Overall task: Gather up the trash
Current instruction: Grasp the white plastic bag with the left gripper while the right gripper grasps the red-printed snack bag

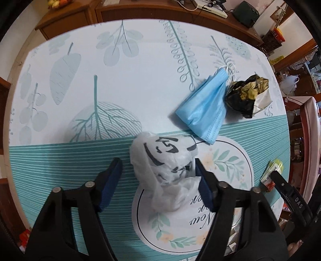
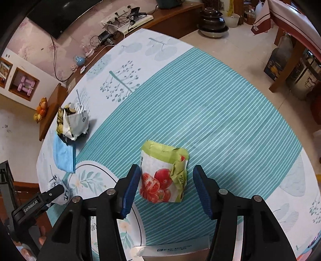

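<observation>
A crumpled white plastic bag with black marks (image 1: 168,170) lies on the table between the fingers of my open left gripper (image 1: 158,166); the right finger touches it. A blue face mask (image 1: 204,110) and a crumpled black and gold wrapper (image 1: 247,94) lie beyond it. In the right wrist view, a green and white tomato wrapper (image 2: 163,174) lies between the fingers of my open right gripper (image 2: 166,174), close to the left pad. The mask (image 2: 64,156), the black wrapper (image 2: 72,122) and the left gripper at the white bag (image 2: 60,192) show at the left.
The table has a teal leaf-patterned cloth (image 1: 120,80). A wooden cabinet with cables (image 1: 180,12) stands behind it. A white tube or box (image 2: 170,251) lies at the table's near edge. Pots and bottles (image 2: 212,22) stand on the floor beyond.
</observation>
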`<act>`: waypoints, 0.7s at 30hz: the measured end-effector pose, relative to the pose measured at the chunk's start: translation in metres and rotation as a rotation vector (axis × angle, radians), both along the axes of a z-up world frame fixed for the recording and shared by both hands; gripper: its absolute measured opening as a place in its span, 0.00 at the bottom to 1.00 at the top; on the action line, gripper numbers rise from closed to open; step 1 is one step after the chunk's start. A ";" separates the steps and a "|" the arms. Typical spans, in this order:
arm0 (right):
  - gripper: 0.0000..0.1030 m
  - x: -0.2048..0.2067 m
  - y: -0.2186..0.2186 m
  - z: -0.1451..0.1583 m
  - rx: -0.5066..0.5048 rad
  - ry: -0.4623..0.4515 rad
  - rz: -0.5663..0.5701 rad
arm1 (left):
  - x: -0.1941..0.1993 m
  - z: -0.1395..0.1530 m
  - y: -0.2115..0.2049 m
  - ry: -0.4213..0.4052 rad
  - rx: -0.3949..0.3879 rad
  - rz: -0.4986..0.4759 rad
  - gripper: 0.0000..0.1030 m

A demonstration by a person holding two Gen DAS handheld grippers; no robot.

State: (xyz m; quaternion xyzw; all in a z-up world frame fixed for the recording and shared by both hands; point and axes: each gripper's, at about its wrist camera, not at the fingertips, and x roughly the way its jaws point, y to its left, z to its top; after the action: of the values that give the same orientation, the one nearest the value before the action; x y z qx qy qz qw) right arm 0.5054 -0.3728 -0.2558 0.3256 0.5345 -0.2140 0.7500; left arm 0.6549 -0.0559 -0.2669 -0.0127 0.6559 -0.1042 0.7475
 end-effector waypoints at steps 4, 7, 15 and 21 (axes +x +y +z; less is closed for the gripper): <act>0.42 0.005 0.009 -0.001 -0.037 -0.008 0.035 | -0.003 -0.001 -0.002 -0.021 0.008 -0.013 0.44; 0.34 0.005 0.013 0.002 -0.036 -0.020 0.041 | -0.006 0.003 -0.002 -0.031 -0.004 -0.004 0.39; 0.26 -0.008 0.037 0.025 -0.012 -0.058 0.106 | -0.031 0.036 -0.005 -0.084 0.016 -0.041 0.35; 0.26 -0.042 0.055 0.053 0.061 -0.130 0.128 | -0.078 0.073 -0.001 -0.107 0.014 -0.069 0.34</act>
State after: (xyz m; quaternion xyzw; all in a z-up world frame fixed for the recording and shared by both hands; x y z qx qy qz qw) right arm 0.4637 -0.3181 -0.2030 0.3264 0.5107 -0.1277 0.7851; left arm 0.5774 -0.0565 -0.1942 0.0209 0.6158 -0.1260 0.7775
